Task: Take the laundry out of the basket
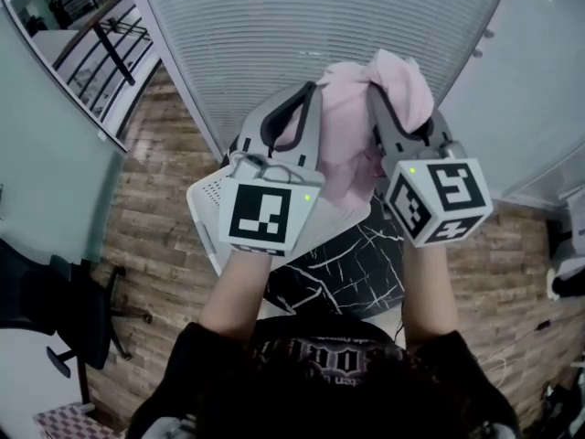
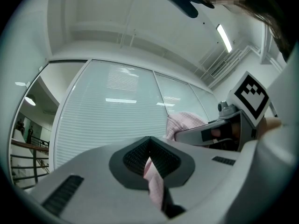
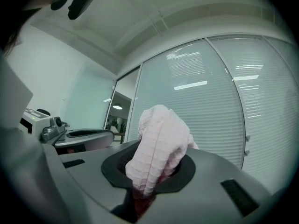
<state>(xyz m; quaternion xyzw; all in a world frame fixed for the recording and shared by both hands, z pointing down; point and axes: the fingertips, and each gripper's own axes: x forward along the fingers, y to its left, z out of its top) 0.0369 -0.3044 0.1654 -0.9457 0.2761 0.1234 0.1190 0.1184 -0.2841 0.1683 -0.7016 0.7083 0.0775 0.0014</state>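
One pink waffle-weave cloth (image 1: 347,144) is held up over the white perforated plastic basket (image 1: 203,201), with a thin edge nipped between the pressed-together jaws of the left gripper (image 1: 309,94) and a thick fold clamped in the right gripper (image 1: 375,94). The lift-out looks nearly done. Next the cloth needs carrying clear of the basket and releasing.

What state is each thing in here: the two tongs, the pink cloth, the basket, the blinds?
left tongs: shut on a thin edge of the pink cloth
right tongs: shut on a bunched fold of it
pink cloth: held up, hanging between both tongs
basket: below the cloth, inside hidden
blinds: closed
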